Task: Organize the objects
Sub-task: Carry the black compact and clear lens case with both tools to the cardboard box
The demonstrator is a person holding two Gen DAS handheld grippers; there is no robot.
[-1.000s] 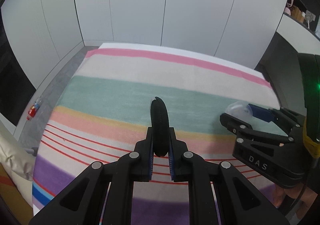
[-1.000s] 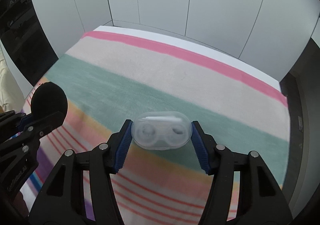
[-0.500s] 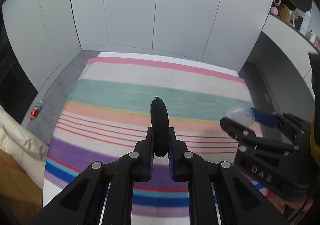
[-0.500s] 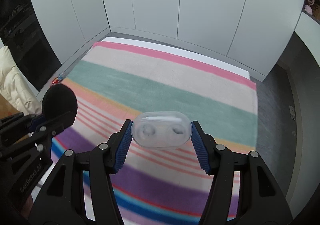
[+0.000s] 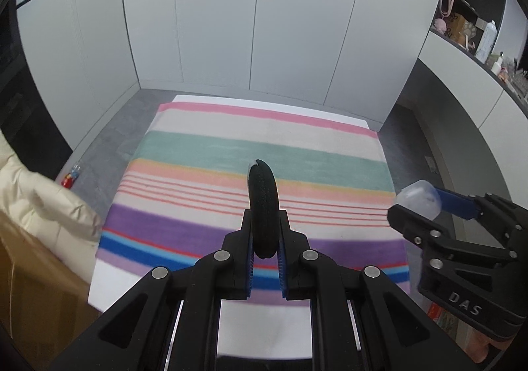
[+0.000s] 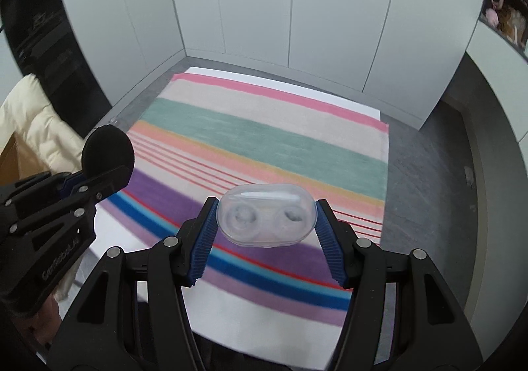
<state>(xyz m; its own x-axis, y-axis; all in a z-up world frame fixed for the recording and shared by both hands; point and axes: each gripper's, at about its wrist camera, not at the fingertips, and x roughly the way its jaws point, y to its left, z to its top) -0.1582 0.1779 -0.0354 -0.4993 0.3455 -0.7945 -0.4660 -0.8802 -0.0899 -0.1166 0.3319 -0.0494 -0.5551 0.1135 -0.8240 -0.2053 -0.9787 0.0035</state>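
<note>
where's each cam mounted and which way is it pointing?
Left wrist: on the left gripper, facing forward and down at the striped rug; its fingers pinch a flat black round disc.
Right wrist: on the right gripper, same heading; holds a clear oval plastic case.
Shared: rug, white wall panels, each other's gripper.

Both tongs, left (image 5: 265, 259) and right (image 6: 266, 222), clamped, held aloft side by side.
</note>
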